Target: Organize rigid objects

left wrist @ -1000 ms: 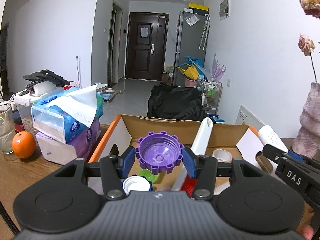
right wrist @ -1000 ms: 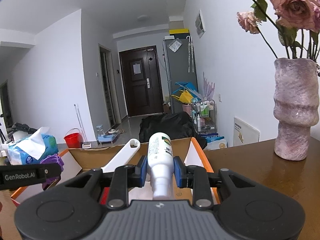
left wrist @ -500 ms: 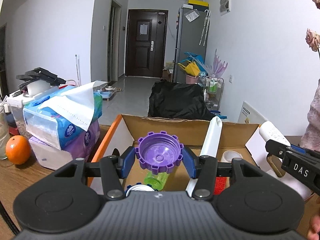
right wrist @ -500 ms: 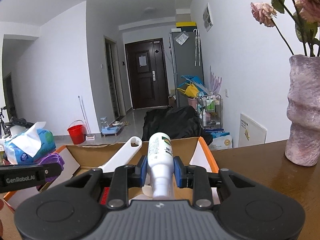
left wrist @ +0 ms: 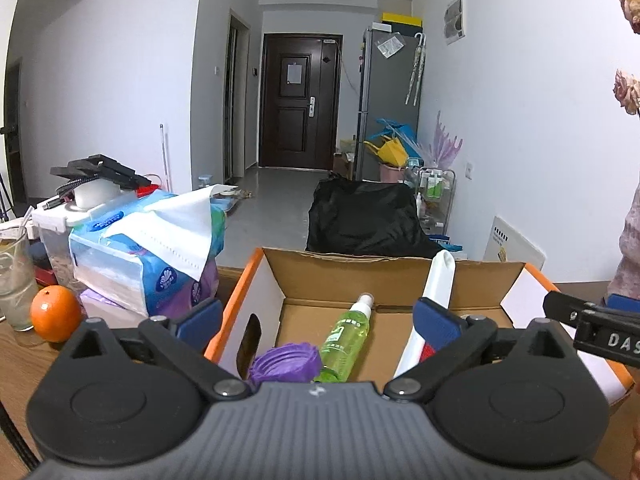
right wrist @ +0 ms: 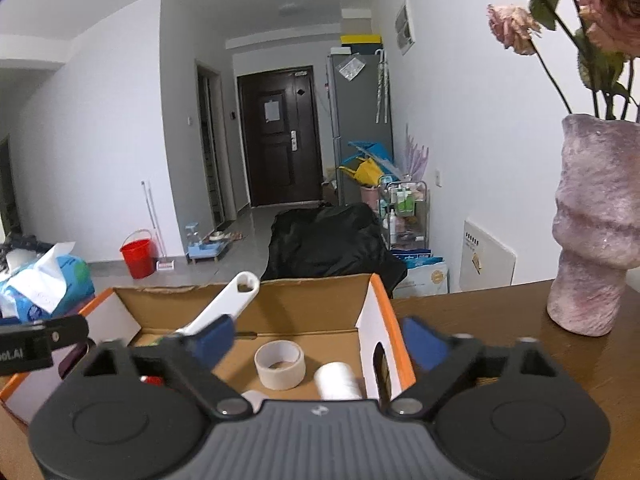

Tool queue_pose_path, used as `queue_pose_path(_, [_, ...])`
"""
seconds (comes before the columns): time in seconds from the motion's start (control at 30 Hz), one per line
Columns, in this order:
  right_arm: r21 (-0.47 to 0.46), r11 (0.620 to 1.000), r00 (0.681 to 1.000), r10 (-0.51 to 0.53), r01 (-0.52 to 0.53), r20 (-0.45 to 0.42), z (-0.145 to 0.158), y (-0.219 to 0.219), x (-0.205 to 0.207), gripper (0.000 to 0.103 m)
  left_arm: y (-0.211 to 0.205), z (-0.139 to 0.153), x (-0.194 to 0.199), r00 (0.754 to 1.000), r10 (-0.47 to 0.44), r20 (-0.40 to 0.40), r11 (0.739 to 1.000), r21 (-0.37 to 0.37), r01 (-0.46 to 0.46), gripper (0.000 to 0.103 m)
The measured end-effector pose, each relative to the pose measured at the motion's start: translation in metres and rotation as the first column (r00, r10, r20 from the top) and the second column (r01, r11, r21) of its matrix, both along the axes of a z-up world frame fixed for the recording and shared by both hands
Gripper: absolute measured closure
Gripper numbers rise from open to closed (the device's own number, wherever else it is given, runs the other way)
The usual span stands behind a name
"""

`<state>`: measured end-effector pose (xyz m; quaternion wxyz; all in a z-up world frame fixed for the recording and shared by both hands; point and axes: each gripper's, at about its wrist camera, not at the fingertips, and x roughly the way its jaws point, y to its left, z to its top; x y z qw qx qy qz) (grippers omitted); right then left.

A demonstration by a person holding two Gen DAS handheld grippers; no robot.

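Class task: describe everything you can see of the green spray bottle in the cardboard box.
The green spray bottle is clear plastic filled with yellow-green liquid, with a white nozzle under a clear cap and a green-and-white label. It lies on its side on the floor of the cardboard box, nozzle pointing to the far wall. Its base sits against the purple lid. No tool holds it.

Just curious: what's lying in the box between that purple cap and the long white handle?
A green spray bottle, lying between the purple cap and the white handle, seen in the left wrist view.
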<state>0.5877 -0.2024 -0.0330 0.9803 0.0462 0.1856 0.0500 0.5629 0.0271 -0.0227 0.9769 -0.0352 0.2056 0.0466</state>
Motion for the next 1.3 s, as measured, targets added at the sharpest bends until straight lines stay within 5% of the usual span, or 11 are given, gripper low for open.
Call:
queue_pose_path(0.73, [-0.055, 0.998, 0.999, 0.035, -0.034, 0.009, 0.018, -0.001, -0.045, 0.0, -0.003, 0.02, -0.044, 0.999, -0.039, 0.024, 0.999, 0.035, 0.038, 0.0])
queue_pose_path(1.3, [-0.072, 0.994, 0.996, 0.079, -0.076, 0.04, 0.037, -0.016, -0.17, 0.0, -0.004, 0.04, -0.154, 0.996, -0.089, 0.025, 0.996, 0.027, 0.089, 0.0])
